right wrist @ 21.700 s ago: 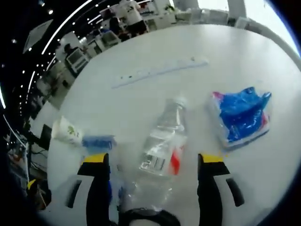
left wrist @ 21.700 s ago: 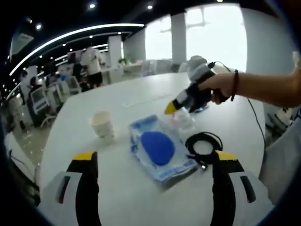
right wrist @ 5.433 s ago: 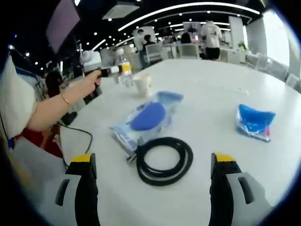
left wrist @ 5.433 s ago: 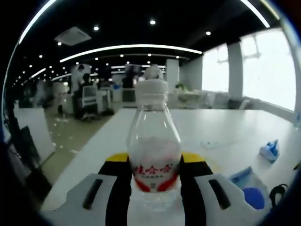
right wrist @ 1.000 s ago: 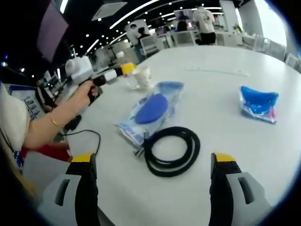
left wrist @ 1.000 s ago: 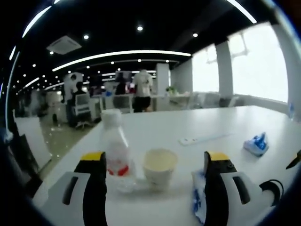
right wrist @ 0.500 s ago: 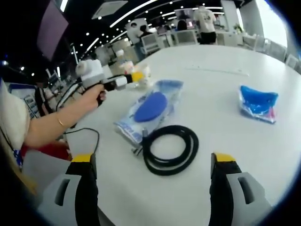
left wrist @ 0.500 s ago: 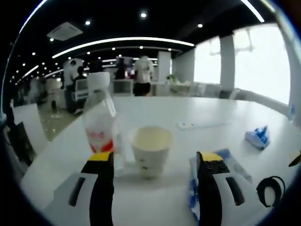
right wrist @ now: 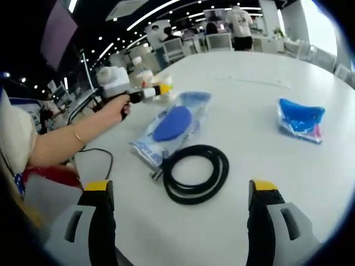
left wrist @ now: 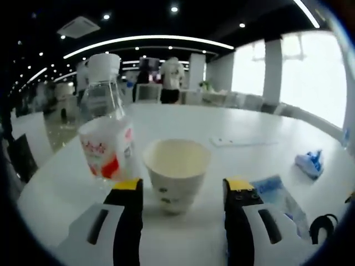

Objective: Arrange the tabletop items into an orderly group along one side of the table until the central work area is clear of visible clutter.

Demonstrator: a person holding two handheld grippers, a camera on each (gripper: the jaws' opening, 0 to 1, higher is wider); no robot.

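**Cup between my left jaws; four items left on the table**

Hidden or unclear: in the right gripper view my left gripper [right wrist: 161, 88] covers most of the cup and bottle, so only blurred bits show there. In the left gripper view the cable [left wrist: 324, 228] is cut off at the edge, and only a corner of the clear pouch [left wrist: 275, 194] shows.

Items:
- Paper cup [left wrist: 177, 173]: upright, near the table's [left wrist: 260, 158] left end, standing between my left jaws. The jaws are apart; whether they touch the cup I cannot tell.
- Water bottle [left wrist: 105, 130]: upright with white cap, just beside the cup.
- Clear pouch with blue insert [right wrist: 172, 126]: flat, mid-table.
- Black cable [right wrist: 193, 173]: coiled, touching the pouch's near end.
- Blue packet [right wrist: 300, 118]: lying apart, toward the far side.
- Right gripper [right wrist: 180, 221]: jaws wide apart, holding nothing, hovering short of the cable.
- My hand [right wrist: 115, 105] grips the left tool.

Change: half a second ago the cup stood ahead of my left jaws; now it looms larger and sits between the tips. A second ago the jaws gaped wider. The cable, pouch and packet lie as before.
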